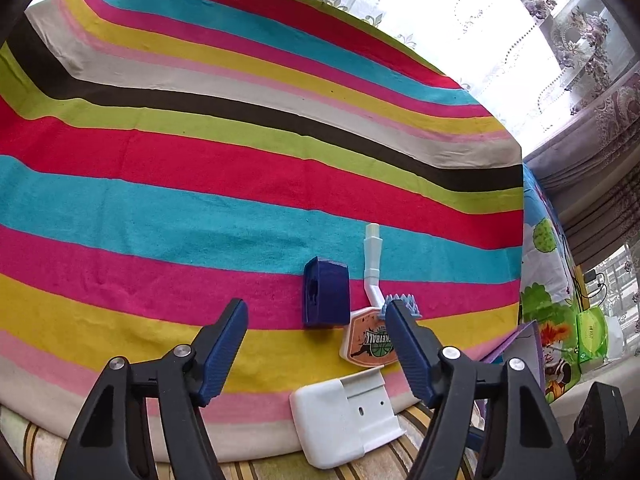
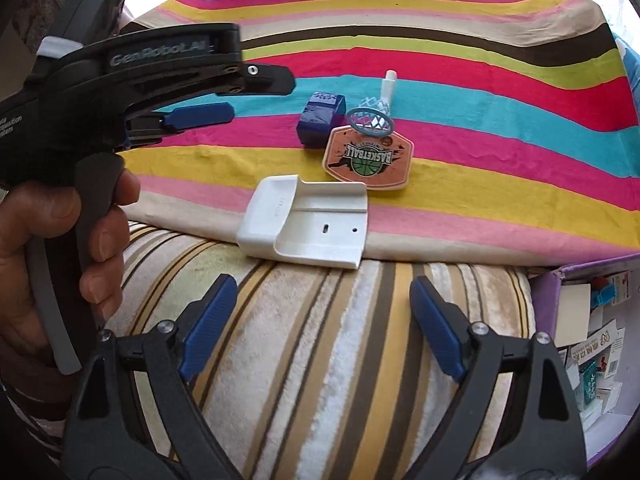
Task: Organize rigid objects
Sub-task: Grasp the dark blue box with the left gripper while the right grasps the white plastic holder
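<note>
On the striped cloth (image 1: pixel 200 184) lie a dark blue box (image 1: pixel 326 296) (image 2: pixel 320 120), a toy basketball hoop with an orange backboard (image 1: pixel 368 340) (image 2: pixel 368 156) and a white plastic holder (image 1: pixel 344 420) (image 2: pixel 308 220) at the cloth's near edge. My left gripper (image 1: pixel 315 306) is open and hovers short of the blue box, with nothing held. In the right wrist view, one of its blue fingers (image 2: pixel 200 116) shows left of the box. My right gripper (image 2: pixel 323 280) is open and empty over a striped blanket (image 2: pixel 320 360), just on the near side of the white holder.
A purple box (image 2: pixel 548 292) (image 1: pixel 516 340) with several small packets inside stands at the right. A person's hand (image 2: pixel 60 220) holds the left gripper's handle. Behind the cloth are lace curtains (image 1: pixel 520 20) and a cartoon-print sheet (image 1: pixel 544 280).
</note>
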